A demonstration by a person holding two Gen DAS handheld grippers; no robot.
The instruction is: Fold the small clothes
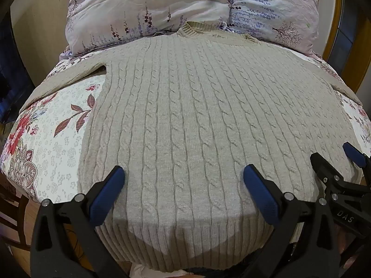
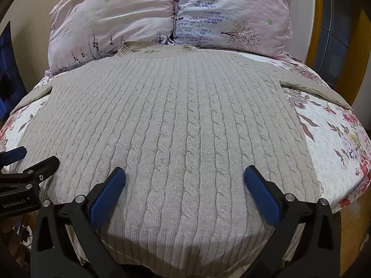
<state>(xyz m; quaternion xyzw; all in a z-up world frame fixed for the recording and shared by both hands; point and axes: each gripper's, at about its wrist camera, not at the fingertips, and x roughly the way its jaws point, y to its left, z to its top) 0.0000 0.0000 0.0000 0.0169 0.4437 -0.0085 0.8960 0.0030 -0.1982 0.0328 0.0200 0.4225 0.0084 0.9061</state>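
Both hand-held grippers hang above the near end of a bed, tilted downward, with nothing between their blue pads. Left gripper [image 1: 184, 180] has its jaws spread as wide as they go, one finger over the sweater's left part and the other over its middle; right gripper [image 2: 184, 180] is equally wide, its fingers straddling the central cable columns. Each shows at the edge of the other's view, so the two sit just beside each other, left one to the left. A beige cable-knit sweater [image 1: 197, 115] lies flat on the floral bedspread [image 1: 58, 139], front up, its ribbed hem [image 1: 185, 243] reaching the near edge of the bed under the grippers and its ribbed collar [image 1: 191, 31] at the far end, touching the pillows. Its left sleeve [image 1: 69, 74] runs out sideways across the bedspread toward the bed's edge, and its right sleeve [image 2: 313, 88] does the same on the opposite side. Two pale pink pillows printed with lavender sprigs and small trees [image 2: 111, 27] [image 2: 231, 23] stand side by side against the far wall, just behind the collar. No container shows in either view. A wooden frame with dark glass panes [image 2: 336, 34] stands to the right of the bed, and a dark blue object [image 2: 7, 69], too dim to identify, sits at the left. Nothing lies on top of the sweater.
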